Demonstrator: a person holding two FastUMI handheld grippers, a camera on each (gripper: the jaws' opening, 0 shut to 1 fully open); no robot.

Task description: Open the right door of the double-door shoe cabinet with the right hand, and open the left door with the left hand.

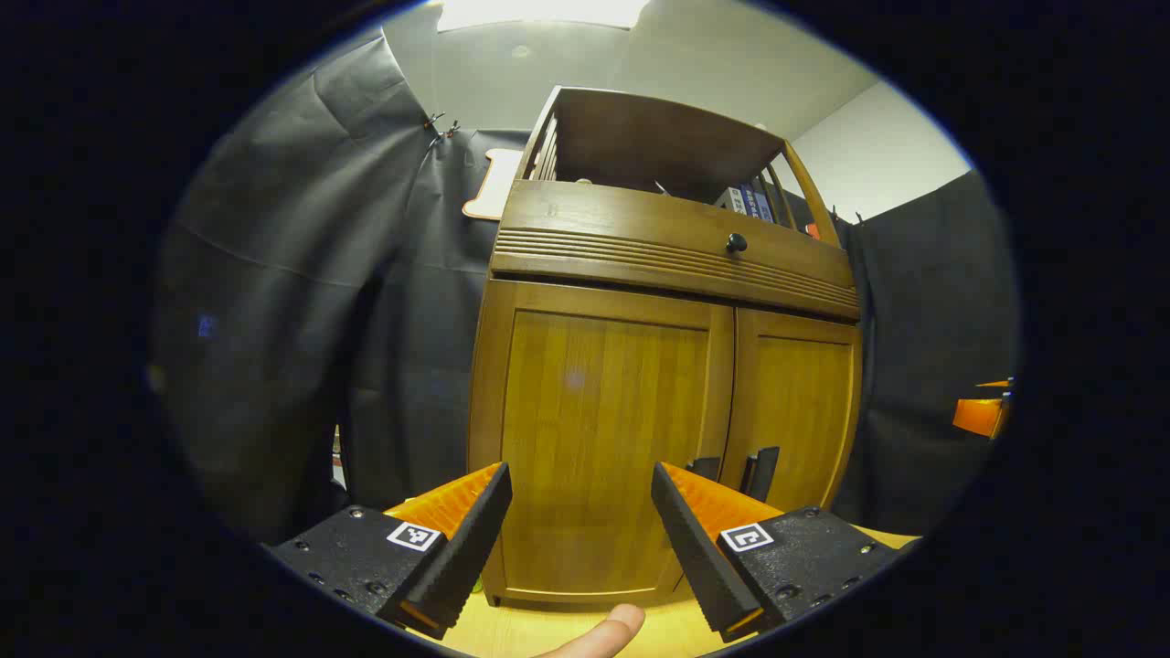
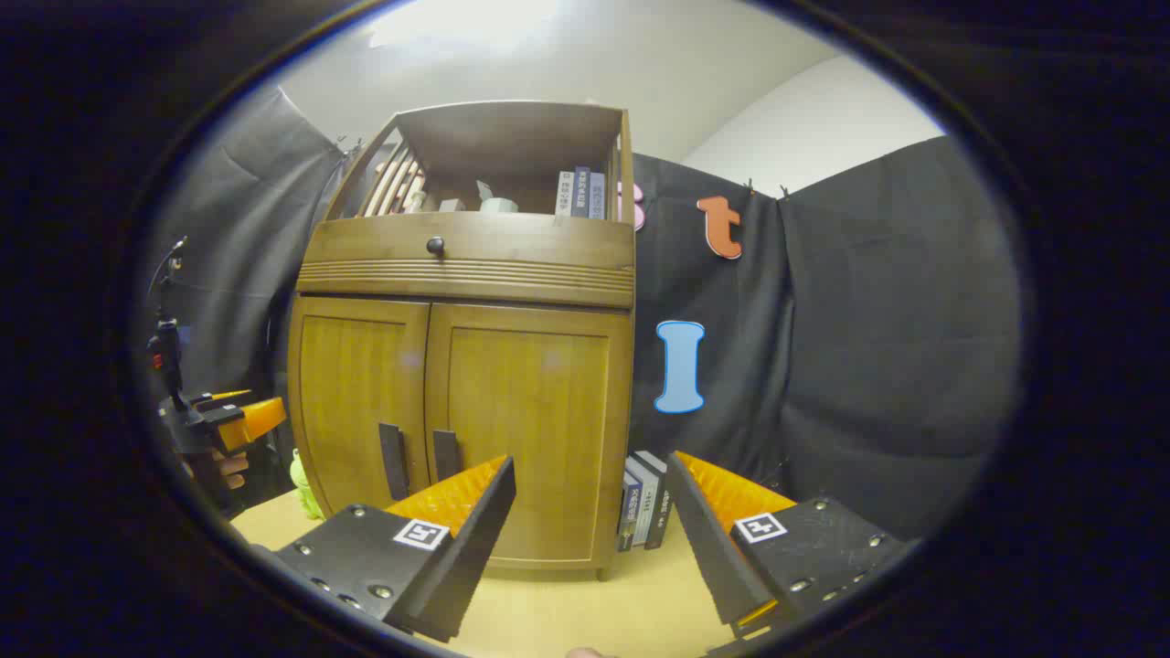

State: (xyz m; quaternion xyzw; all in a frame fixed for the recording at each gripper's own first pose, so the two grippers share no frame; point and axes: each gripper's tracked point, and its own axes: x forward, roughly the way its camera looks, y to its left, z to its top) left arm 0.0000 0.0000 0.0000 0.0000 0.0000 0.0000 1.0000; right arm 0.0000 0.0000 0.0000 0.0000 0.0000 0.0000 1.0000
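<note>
Nearest the cameras, the left claw [image 1: 580, 530] and right claw [image 2: 590, 530] both gape wide and empty above the bench [image 2: 585, 608], short of the shoe cabinet [image 2: 466, 384] beyond, whose left door [image 1: 599, 439] and right door [image 2: 526, 429] remain unopened, handles untouched.

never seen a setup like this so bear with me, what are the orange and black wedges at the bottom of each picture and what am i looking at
Those wedges are the two fingers of a hand-held tool; a person holds one in each hand, and a camera rides on each, looking forward. In the left gripper view, the left tool is open and holds nothing. In the right gripper view, the right tool is open and empty too, with the left tool farther off at the left edge. Both face a wooden shoe cabinet on a light tabletop. Its left door and right door are shut, each with a dark handle near the middle seam. Books stand beside the cabinet.
</note>
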